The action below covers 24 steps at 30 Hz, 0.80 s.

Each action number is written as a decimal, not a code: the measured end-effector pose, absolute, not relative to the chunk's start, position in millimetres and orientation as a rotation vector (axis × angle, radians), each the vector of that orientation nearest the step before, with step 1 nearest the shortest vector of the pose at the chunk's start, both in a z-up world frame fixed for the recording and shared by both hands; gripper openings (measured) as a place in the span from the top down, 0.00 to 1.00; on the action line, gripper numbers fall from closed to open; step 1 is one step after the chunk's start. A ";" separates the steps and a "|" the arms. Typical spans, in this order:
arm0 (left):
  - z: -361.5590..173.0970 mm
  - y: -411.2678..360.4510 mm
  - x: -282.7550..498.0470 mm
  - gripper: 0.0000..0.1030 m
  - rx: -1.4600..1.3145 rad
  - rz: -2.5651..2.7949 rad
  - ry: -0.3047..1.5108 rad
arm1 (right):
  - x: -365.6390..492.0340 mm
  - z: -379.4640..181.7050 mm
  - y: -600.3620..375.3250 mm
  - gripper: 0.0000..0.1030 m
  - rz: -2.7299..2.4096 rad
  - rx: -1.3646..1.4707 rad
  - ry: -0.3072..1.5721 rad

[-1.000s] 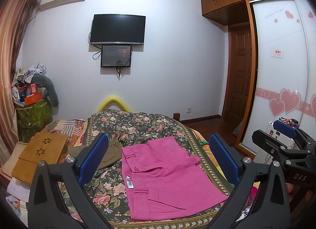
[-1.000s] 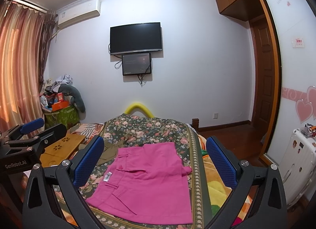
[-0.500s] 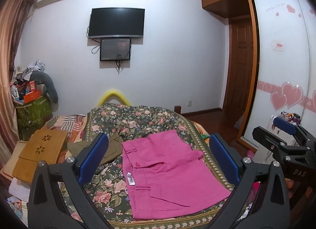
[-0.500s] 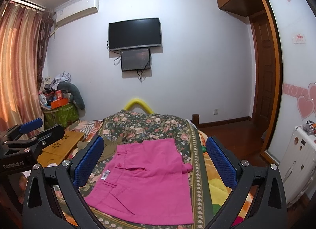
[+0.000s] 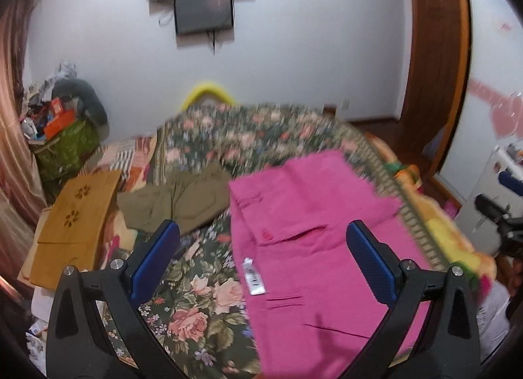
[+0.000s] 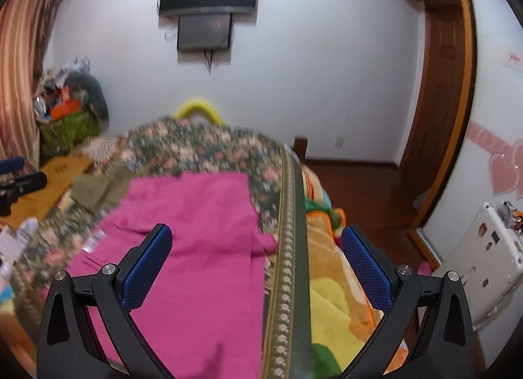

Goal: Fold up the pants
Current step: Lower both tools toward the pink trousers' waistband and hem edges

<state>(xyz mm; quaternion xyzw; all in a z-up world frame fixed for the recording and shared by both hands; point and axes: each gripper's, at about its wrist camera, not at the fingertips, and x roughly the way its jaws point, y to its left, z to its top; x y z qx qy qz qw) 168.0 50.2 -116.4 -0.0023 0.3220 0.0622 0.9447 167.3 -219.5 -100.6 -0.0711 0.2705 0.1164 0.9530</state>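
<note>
Pink pants (image 5: 313,248) lie flat on the floral bedspread (image 5: 202,294), folded over, with a white tag (image 5: 253,276) near the waistband. They also show in the right wrist view (image 6: 196,248). My left gripper (image 5: 261,238) is open and empty above the pants' waistband side. My right gripper (image 6: 256,238) is open and empty above the pants' right edge and the bedspread's striped border (image 6: 289,264). Neither gripper touches the cloth.
Olive-green clothes (image 5: 183,199) lie on the bed left of the pants. A wooden lap desk (image 5: 75,212) sits at the bed's left. A cluttered green basket (image 5: 62,143) stands in the corner. A white suitcase (image 6: 483,264) and wardrobe doors are at right.
Both grippers have moved forward and tilted down toward the bed, so the pants fill more of each view. Both stay open and empty.
</note>
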 end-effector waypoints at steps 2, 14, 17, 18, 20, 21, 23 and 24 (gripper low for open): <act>-134.7 62.2 184.5 0.00 -0.030 0.121 0.711 | 181.2 -115.9 -222.5 0.00 0.247 -0.146 0.599; -225.5 89.9 256.7 0.34 -0.083 0.070 0.982 | 257.6 -179.6 -216.9 0.12 0.357 -0.120 0.797; -239.8 90.2 268.5 0.47 -0.126 0.009 1.032 | 278.5 -191.9 -217.4 0.17 0.382 -0.081 0.833; -244.2 90.2 272.4 0.47 -0.151 -0.016 1.047 | 282.8 -194.6 -216.6 0.22 0.390 -0.075 0.838; -250.5 89.0 277.3 0.49 -0.172 -0.041 1.061 | 292.8 -200.4 -215.9 0.30 0.404 -0.061 0.853; -253.0 87.9 278.9 0.50 -0.176 -0.045 1.067 | 298.2 -203.9 -215.2 0.31 0.413 -0.051 0.868; -258.4 86.7 282.1 0.57 -0.190 -0.061 1.084 | 306.9 -210.6 -212.4 0.34 0.433 -0.032 0.891; -261.3 86.5 283.0 0.59 -0.197 -0.069 1.096 | 309.9 -212.9 -211.2 0.40 0.441 -0.027 0.896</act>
